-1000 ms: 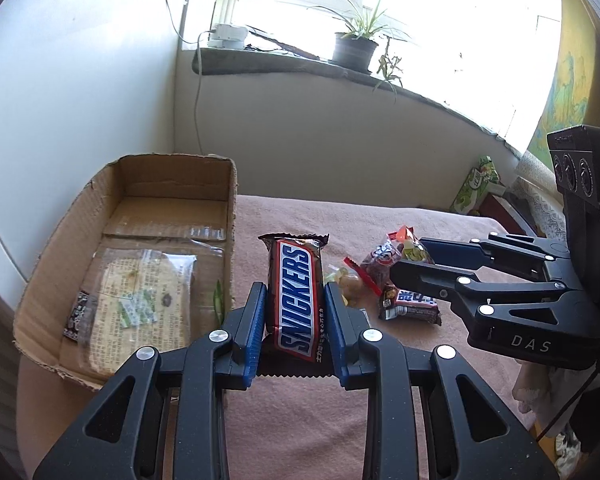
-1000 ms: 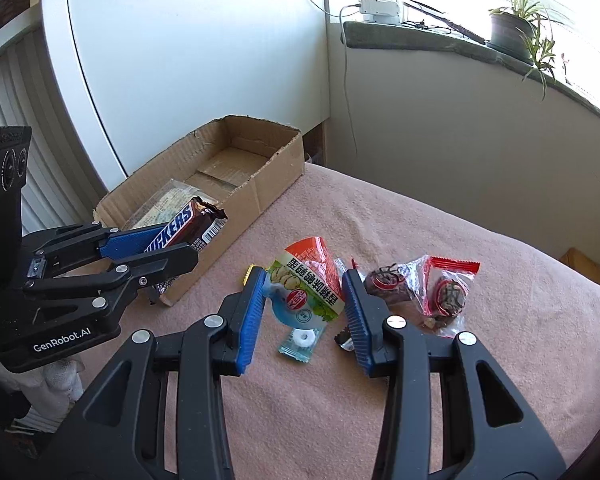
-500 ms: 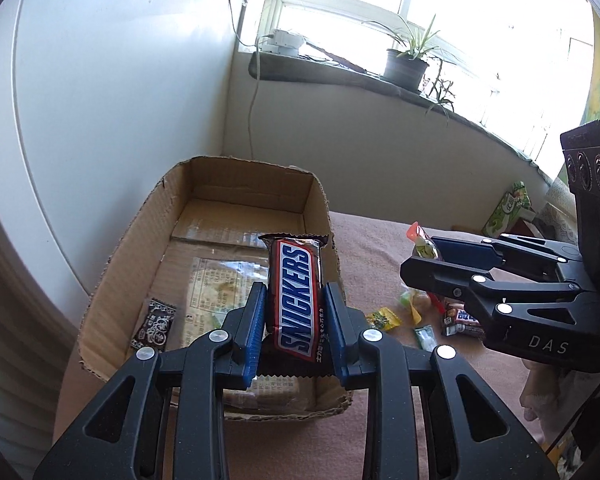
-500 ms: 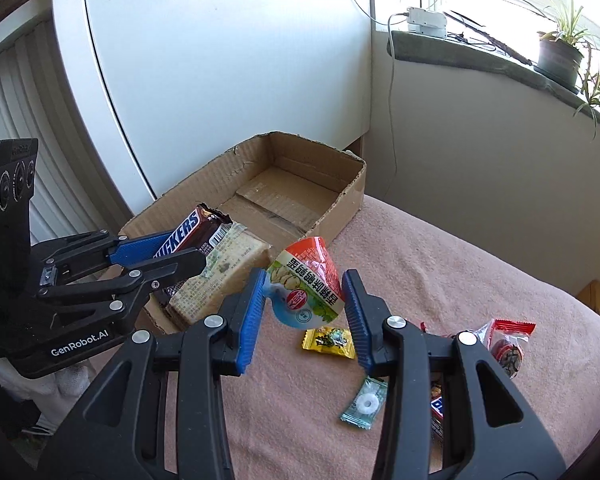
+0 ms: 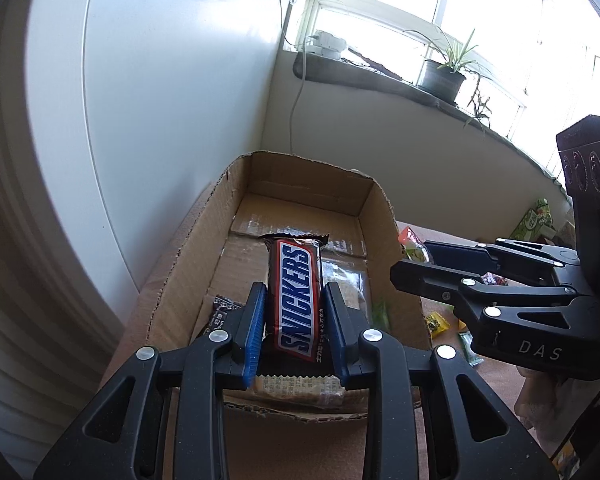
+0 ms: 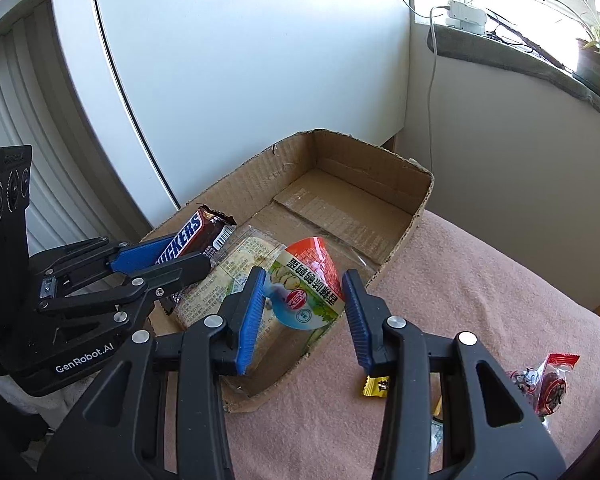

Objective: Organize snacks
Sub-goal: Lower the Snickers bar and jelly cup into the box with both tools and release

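My left gripper (image 5: 294,310) is shut on a Snickers bar (image 5: 297,298) and holds it above the near end of the open cardboard box (image 5: 374,216). It also shows in the right wrist view (image 6: 168,258) with the bar (image 6: 188,236). My right gripper (image 6: 304,296) is shut on a red, white and green snack packet (image 6: 308,276) above the box's (image 6: 416,208) near right wall. It shows in the left wrist view (image 5: 420,258) beside the box. A clear-wrapped cracker pack (image 6: 236,276) and a small dark packet (image 5: 222,310) lie in the box.
The box stands on a pink cloth-covered table (image 6: 480,288) against a white wall. Loose sweets lie on the cloth: a yellow candy (image 6: 376,385), red-wrapped snacks (image 6: 548,384), a green-wrapped candy (image 5: 466,344). A windowsill with a potted plant (image 5: 444,76) runs behind.
Both grippers have moved left and forward with their snacks. The left now holds the Snickers over the box; the right has carried its packet from above the loose sweets to the box's right wall.
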`<state>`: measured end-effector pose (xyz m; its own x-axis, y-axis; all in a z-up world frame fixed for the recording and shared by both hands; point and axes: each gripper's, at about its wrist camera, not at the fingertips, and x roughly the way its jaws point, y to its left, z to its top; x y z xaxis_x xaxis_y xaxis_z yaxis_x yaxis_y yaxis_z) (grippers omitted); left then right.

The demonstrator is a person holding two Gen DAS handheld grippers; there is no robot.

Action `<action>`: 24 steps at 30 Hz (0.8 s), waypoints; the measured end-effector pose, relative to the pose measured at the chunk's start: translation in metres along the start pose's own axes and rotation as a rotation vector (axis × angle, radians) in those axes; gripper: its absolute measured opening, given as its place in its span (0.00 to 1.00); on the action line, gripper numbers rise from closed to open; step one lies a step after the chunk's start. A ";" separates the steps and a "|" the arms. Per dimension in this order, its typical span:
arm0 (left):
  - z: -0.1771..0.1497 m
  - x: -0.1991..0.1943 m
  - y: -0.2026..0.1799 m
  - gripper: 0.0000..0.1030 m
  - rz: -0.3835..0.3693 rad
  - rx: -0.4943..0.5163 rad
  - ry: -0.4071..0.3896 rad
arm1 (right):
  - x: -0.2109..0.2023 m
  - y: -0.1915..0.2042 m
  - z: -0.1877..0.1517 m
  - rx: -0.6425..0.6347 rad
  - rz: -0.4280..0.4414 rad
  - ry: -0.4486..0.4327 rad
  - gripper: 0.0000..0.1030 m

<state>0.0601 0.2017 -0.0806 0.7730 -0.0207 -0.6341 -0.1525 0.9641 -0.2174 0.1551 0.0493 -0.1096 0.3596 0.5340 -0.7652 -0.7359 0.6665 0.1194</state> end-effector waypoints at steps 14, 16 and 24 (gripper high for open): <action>0.002 0.003 0.018 0.27 0.021 -0.035 0.003 | 0.031 0.008 0.005 -0.002 0.021 0.042 0.40; 0.003 0.003 0.018 0.27 0.027 -0.036 0.001 | 0.032 0.009 0.006 -0.008 0.019 0.041 0.40; 0.004 -0.003 0.016 0.27 0.054 -0.035 -0.018 | 0.027 0.007 0.009 0.003 0.012 0.024 0.47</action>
<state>0.0573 0.2187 -0.0793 0.7739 0.0365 -0.6323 -0.2158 0.9538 -0.2092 0.1647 0.0729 -0.1236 0.3366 0.5294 -0.7787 -0.7386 0.6614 0.1304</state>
